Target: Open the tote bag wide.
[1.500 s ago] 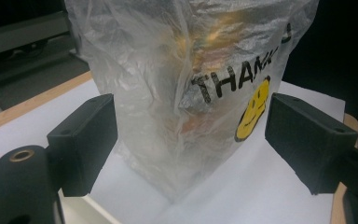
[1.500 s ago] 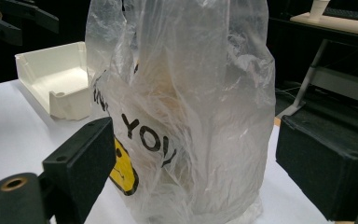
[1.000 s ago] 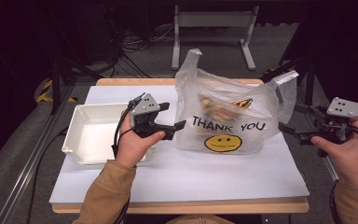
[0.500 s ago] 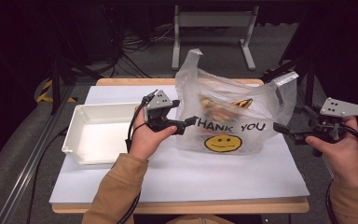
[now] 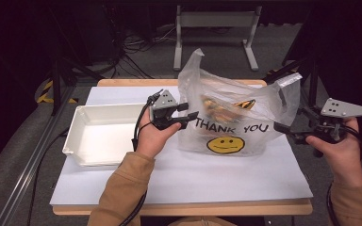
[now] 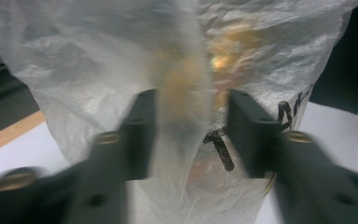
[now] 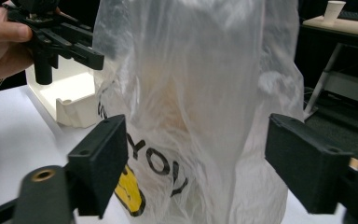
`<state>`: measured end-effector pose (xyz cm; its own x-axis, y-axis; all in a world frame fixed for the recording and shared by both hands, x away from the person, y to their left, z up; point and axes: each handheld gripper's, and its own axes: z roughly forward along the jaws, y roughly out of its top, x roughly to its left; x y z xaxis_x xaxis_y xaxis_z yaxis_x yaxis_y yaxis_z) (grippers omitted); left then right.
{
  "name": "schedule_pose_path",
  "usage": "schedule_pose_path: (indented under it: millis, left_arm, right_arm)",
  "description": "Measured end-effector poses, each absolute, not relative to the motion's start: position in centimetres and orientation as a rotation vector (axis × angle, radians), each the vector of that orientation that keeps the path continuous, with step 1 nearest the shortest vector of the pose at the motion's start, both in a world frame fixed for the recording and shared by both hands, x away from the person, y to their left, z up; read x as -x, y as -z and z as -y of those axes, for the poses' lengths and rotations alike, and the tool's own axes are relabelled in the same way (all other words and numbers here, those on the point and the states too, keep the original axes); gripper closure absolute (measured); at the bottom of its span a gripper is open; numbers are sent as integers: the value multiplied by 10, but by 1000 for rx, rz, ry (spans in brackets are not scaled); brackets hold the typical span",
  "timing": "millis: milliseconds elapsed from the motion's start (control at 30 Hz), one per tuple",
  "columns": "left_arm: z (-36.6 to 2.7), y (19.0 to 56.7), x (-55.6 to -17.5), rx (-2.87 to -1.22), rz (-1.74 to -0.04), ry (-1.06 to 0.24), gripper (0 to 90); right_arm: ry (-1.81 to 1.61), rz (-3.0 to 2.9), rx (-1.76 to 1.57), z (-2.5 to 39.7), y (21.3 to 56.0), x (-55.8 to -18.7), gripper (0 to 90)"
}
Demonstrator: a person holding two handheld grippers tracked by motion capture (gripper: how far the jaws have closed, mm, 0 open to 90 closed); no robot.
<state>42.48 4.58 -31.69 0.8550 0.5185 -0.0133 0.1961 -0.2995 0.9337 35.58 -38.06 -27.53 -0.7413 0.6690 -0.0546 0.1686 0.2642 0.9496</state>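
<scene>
On the flat white tabletop (image 5: pixel 245 174) stands a crinkled, translucent plastic bag (image 5: pixel 235 117) (printed "THANK YOU"), beside a rectangular white tray (image 5: pixel 78 136). Left gripper (image 5: pixel 192 115) straddles a filmy fold, jaws parted; right gripper (image 5: pixel 279 127) gapes wide.

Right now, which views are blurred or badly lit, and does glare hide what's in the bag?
High view: table bright, surroundings dark, all fairly sharp. Left gripper view: left hand-held gripper smeared by blur, plastic bag soft, golden contents only a blur. Right gripper view: right hand-held gripper sharp, bag film hazy, contents unclear.
</scene>
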Motion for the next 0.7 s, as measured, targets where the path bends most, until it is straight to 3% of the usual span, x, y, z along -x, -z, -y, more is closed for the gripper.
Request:
schedule_pose_path:
  millis: [67, 200, 333, 633, 700]
  left_arm:
    - [-48, 315, -424, -1890, -524, -356, 770]
    - [-52, 312, -421, -1879, -517, -360, 894]
    - [-53, 311, -419, -1873, -509, -369, 898]
    - [-56, 312, -415, -1861, -497, -375, 898]
    - [-57, 312, -414, -1866, -497, -380, 899]
  right_arm:
    - [-1487, -2085, -752, 381, 274, -355, 293]
    - [-1477, -2079, -748, 382, 272, -354, 382]
    - [-1465, -2079, -748, 382, 272, -354, 480]
    - [-1445, -2086, -750, 379, 276, -355, 841]
    - [-1433, -2091, -746, 378, 277, -356, 881]
